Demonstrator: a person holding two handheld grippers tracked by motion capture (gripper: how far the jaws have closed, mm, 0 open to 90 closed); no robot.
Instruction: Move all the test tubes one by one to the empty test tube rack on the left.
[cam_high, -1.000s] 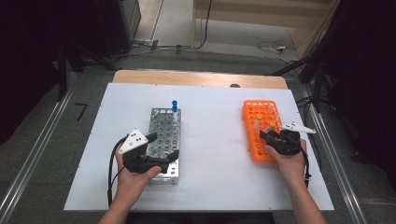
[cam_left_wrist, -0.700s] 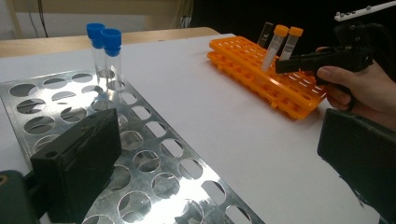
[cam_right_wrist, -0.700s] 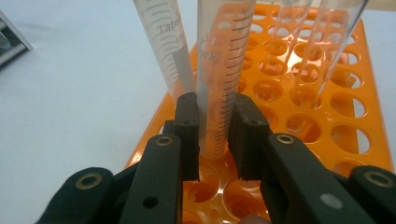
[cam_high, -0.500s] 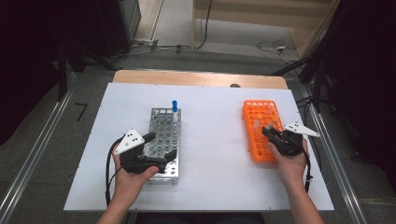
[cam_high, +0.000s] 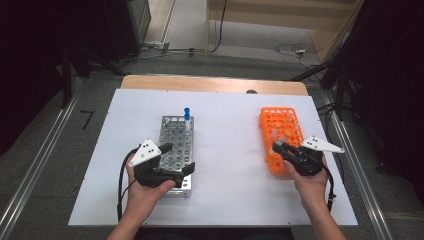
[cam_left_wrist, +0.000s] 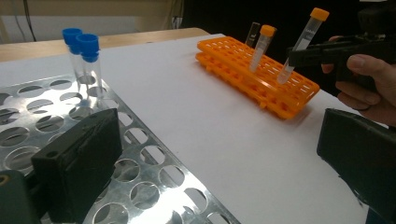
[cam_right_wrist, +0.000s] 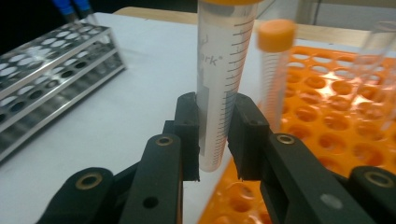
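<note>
Right now the right gripper (cam_right_wrist: 214, 135) is clamped on an orange-capped tube (cam_right_wrist: 222, 84), its two black pads pinching the clear graduated barrel low down, and its jaws have just been closing onto it. From the left gripper's camera that tube (cam_left_wrist: 299, 44) tilts with its cap toward one o'clock, its tip just above the orange rack (cam_left_wrist: 261, 74). A second orange-capped tube (cam_left_wrist: 261, 46) stands in the rack at about ten o'clock from the held one. From above, the right gripper (cam_high: 281, 148) sits over the near end of the orange rack (cam_high: 280, 135), at three o'clock on the white table (cam_high: 225, 150).

Over at nine o'clock, the left gripper (cam_high: 175, 162) rests across the near end of the metal rack (cam_high: 177, 140). Its jaws stand wide apart with nothing between them, one pad lying over the perforated steel plate (cam_left_wrist: 140, 158). Two blue-capped tubes (cam_left_wrist: 84, 60) stand upright at the rack's far end, toward twelve o'clock.
</note>
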